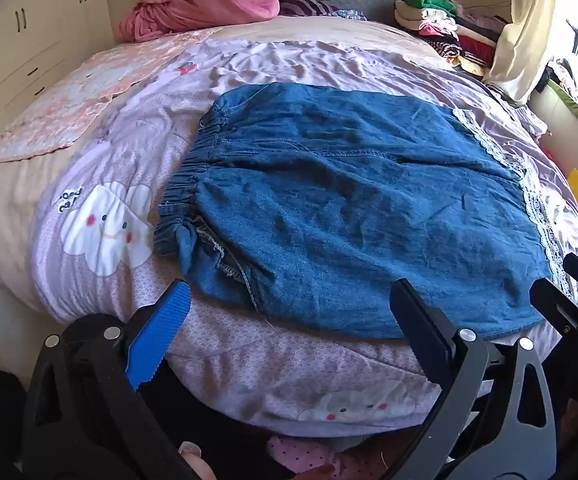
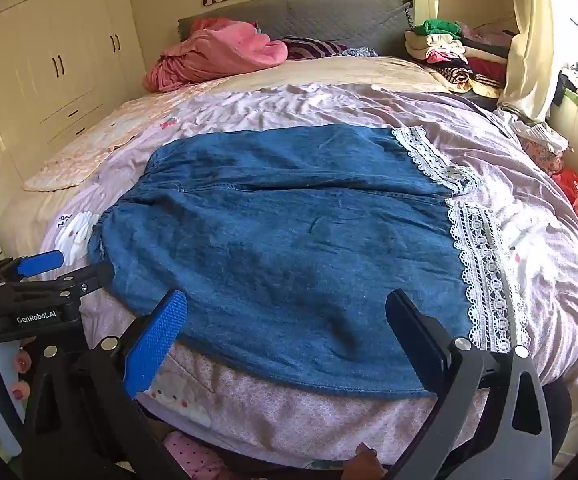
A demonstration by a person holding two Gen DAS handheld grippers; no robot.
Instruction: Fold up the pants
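Observation:
Blue denim pants [image 1: 349, 208] lie spread flat on the bed, the elastic waistband [image 1: 193, 168] at the left and the white lace hems [image 2: 481, 260] at the right. My left gripper [image 1: 291, 286] hovers open over the near edge of the pants [image 2: 289, 220], close to the waist end, with nothing between its fingers. It also shows in the right wrist view as the left gripper [image 2: 69, 268] by the waist corner. My right gripper [image 2: 287, 298] stands open above the near edge toward the hem end, empty. In the left wrist view the right gripper [image 1: 553, 272] sits by the lace.
A lilac quilt [image 2: 529, 300] with cartoon prints covers the bed. A pink blanket [image 2: 217, 56] lies by the headboard, stacked clothes [image 2: 449, 52] at the back right. A patterned mat [image 1: 69, 108] lies at the left, a wardrobe [image 2: 49, 60] beyond it. A curtain [image 2: 529, 40] hangs at the right.

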